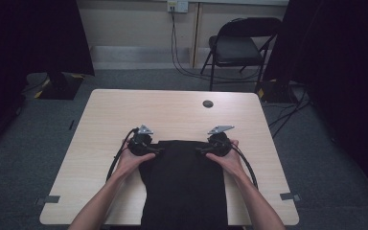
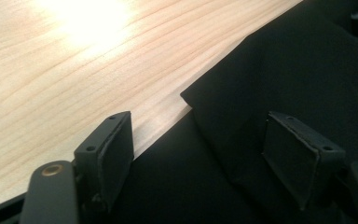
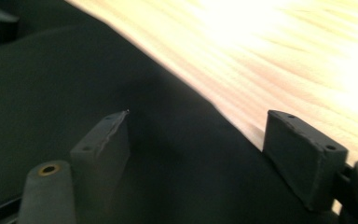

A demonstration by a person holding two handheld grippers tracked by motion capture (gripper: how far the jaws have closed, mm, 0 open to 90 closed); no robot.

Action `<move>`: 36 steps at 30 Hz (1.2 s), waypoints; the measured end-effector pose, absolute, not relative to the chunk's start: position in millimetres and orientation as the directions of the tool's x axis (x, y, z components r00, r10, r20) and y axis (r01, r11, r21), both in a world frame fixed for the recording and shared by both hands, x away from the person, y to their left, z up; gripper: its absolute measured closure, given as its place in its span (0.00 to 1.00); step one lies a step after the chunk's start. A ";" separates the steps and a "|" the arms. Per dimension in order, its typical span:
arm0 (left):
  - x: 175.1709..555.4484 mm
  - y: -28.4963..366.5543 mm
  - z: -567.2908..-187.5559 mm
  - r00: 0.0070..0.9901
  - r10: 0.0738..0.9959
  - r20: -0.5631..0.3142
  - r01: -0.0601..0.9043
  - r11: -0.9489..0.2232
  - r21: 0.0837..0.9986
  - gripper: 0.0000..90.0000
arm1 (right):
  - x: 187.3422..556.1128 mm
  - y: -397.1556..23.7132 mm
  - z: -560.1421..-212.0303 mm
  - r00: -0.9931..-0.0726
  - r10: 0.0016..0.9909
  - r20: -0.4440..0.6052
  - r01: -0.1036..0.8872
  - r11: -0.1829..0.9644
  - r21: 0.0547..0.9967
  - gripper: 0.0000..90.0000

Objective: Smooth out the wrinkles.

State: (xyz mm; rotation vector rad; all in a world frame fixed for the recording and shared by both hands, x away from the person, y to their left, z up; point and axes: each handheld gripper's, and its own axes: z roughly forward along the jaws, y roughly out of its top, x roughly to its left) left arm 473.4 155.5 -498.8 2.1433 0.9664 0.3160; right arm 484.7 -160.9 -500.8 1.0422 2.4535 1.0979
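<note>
While no writing is legible, both tools, left (image 1: 159, 150) and right (image 1: 200, 150), gape over the black cloth (image 1: 184, 184), seemingly unpinched, near the worktop's (image 1: 124, 108) front edge.

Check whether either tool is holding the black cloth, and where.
Neither: left tool and right tool both stand open over the black cloth's far corners, pads not pressing it.
</note>
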 end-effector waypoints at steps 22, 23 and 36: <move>442.8 157.2 -494.3 0.762 0.632 -0.142 0.521 -0.468 0.713 0.93 | 448.5 -161.9 -503.3 -0.746 0.652 0.136 0.495 0.406 0.768 0.94; 443.2 159.0 -493.7 0.758 0.634 -0.155 0.527 -0.455 0.718 0.93 | 448.1 -161.2 -502.4 -0.748 0.649 0.137 0.493 0.406 0.770 0.94; 444.9 167.1 -472.1 0.730 0.658 -0.187 0.510 -0.342 0.789 0.95 | 450.2 -166.0 -473.3 -0.743 0.656 0.136 0.453 0.343 0.823 0.94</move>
